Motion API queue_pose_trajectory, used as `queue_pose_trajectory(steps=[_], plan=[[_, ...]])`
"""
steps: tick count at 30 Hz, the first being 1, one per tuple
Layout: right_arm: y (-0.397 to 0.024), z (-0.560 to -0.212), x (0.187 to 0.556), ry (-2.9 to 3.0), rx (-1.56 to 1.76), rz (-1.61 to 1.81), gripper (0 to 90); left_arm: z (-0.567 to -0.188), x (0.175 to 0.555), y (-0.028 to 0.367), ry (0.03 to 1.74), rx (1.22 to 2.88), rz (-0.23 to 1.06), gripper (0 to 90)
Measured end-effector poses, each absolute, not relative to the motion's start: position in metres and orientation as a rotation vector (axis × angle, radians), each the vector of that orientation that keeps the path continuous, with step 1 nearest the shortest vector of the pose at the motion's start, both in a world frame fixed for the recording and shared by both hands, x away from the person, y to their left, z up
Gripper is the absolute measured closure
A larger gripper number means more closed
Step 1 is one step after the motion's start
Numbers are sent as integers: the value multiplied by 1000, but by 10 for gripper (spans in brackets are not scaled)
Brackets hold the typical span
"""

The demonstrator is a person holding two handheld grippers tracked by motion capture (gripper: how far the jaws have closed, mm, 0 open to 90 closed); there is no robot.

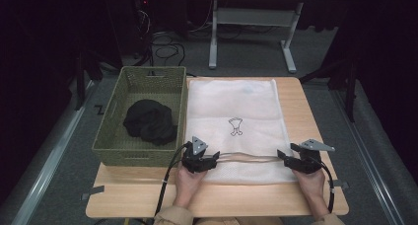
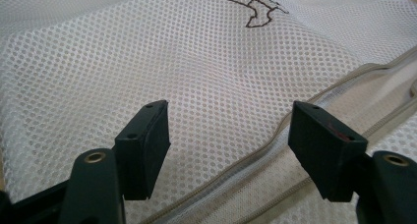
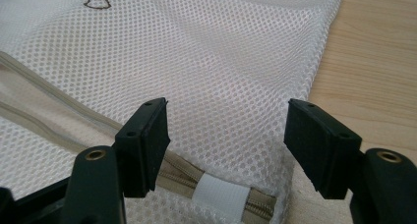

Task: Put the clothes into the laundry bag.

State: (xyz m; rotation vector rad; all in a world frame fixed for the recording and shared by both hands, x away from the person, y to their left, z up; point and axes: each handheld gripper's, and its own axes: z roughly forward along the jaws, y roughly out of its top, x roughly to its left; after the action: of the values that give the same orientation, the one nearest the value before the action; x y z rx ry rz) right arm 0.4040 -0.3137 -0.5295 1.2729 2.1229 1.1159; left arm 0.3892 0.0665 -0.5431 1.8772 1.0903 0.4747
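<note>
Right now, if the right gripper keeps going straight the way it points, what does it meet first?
Most likely the white mesh bag: the right gripper has its fingers open just over the bag's corner, above the zipper. Depth is hard to judge, but nothing else lies in between.

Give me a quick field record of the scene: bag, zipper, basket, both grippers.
bag: white mesh laundry bag lying flat on the wooden table
zipper: beige zipper along the bag's near edge, partly open
basket: green woven basket left of the bag, black garment inside
left gripper: jaws open over the mesh by the zipper, nothing held
right gripper: jaws open at the bag's corner, nothing held
</note>
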Motion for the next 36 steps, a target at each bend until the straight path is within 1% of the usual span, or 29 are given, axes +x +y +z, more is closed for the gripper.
queue_pose_trajectory(steps=[1,4,6,7,8,9,13,14,21,27,36], plan=[[-316,-529,405,2121,1279,1138,323,-543,389,67,1087,1878,475,318],[-317,-528,404,2131,1298,1134,328,-543,389,68,1087,1877,473,317],[-318,-527,403,2131,1290,1131,355,-543,389,68,1084,1880,477,317],[-317,-525,401,2137,1270,1135,387,-543,389,67,1087,1876,477,317],[-317,-525,401,2137,1270,1135,387,-543,389,67,1087,1876,477,317],[-316,-523,399,2148,1252,1131,405,-543,389,67,1086,1875,476,315],[-312,-520,396,2153,1206,1123,408,-543,389,67,1087,1874,473,313],[-308,-517,395,2162,1173,1127,424,-543,389,67,1087,1873,472,312],[-292,-511,396,2253,1102,1132,431,-543,389,67,1085,1874,475,311],[-268,-509,400,2303,1019,1067,398,-543,389,67,1081,1888,484,310],[-234,-513,406,2374,908,1031,387,-543,388,66,1079,1879,492,308]])
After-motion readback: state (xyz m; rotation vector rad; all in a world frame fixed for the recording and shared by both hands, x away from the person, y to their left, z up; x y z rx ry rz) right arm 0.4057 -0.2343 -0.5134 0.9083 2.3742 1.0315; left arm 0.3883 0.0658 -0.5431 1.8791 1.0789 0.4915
